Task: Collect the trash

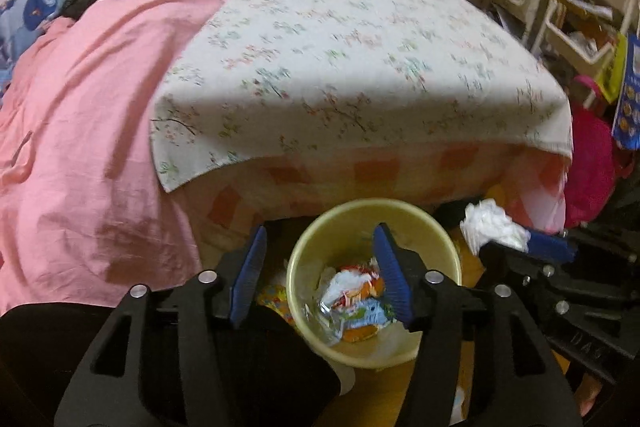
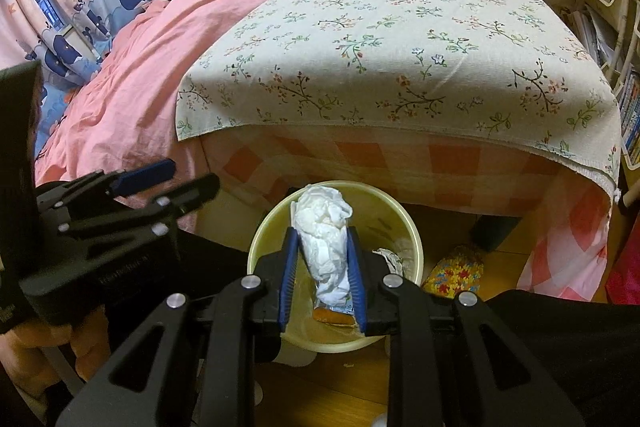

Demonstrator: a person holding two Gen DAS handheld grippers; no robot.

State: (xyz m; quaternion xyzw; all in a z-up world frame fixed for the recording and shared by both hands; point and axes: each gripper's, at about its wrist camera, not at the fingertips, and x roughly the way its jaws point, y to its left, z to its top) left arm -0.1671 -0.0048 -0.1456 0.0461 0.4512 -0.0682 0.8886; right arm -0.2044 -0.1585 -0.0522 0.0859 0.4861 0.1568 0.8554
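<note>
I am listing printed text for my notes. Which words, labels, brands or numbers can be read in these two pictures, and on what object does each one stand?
"DAS": raised letters on the black body of the right gripper, partly cut off, in the left wrist view.
Raised lettering on the black body of the left gripper, right wrist view: too faint to read.
Print on the colourful wrappers in the yellow bin: blurred.
Blue poster and book spines: too small.

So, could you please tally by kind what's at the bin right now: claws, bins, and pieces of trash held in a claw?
Claws: 2 (left claw open and holding nothing, right claw shut on the tissue)
Bins: 1 (yellow bin)
Held trash: 1 (white crumpled tissue)
Total: 4
</note>
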